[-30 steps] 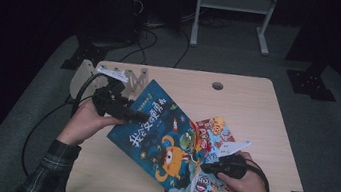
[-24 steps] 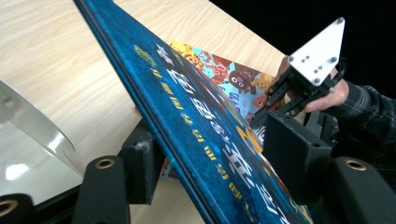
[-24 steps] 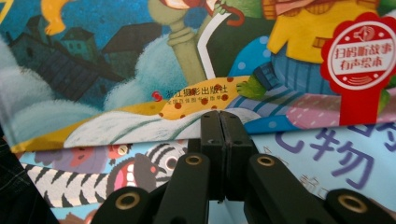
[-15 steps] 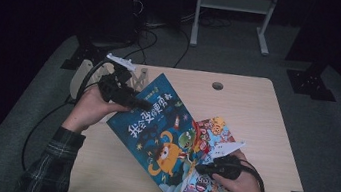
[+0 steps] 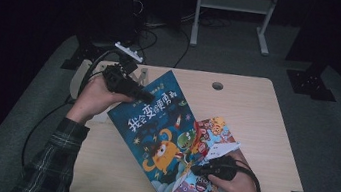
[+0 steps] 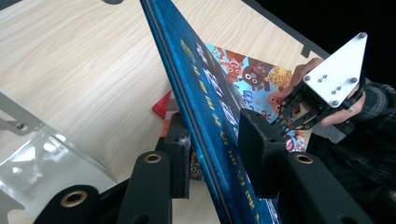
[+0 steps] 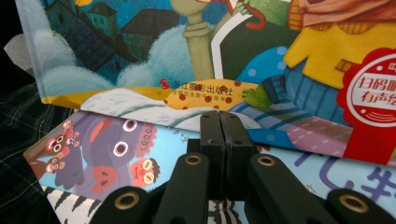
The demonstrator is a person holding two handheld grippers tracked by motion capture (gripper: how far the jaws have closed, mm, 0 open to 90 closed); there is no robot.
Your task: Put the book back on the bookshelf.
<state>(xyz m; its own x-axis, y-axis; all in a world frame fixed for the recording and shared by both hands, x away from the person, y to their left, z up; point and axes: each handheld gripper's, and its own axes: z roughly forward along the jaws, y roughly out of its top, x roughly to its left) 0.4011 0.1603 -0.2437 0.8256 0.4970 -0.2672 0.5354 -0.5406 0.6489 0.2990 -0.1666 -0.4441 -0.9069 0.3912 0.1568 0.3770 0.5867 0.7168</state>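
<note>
A blue picture book (image 5: 154, 124) with an orange monster on its cover lies slanted across the table. My left gripper (image 5: 146, 95) is shut on its far left edge, which runs between the two pads (image 6: 217, 135) and is raised off the wood. Under it lies a second, brightly coloured animal book (image 5: 211, 129) (image 6: 252, 74) (image 7: 116, 149). My right gripper (image 5: 196, 169) (image 7: 219, 114) is shut, its tips resting on that lower book right at the blue book's (image 7: 140, 46) near edge. In the left gripper view the right gripper (image 6: 280, 123) shows beyond the cover.
A clear plastic stand (image 5: 141, 74) (image 6: 42, 154) sits at the table's far left, just behind my left hand. The wooden table (image 5: 266, 119) has a cable hole (image 5: 217, 86) at the back. Cables trail off the left side.
My left gripper has moved up and away toward the far left, taking the blue book's edge with it. The right gripper has shifted slightly left along the lower book.
</note>
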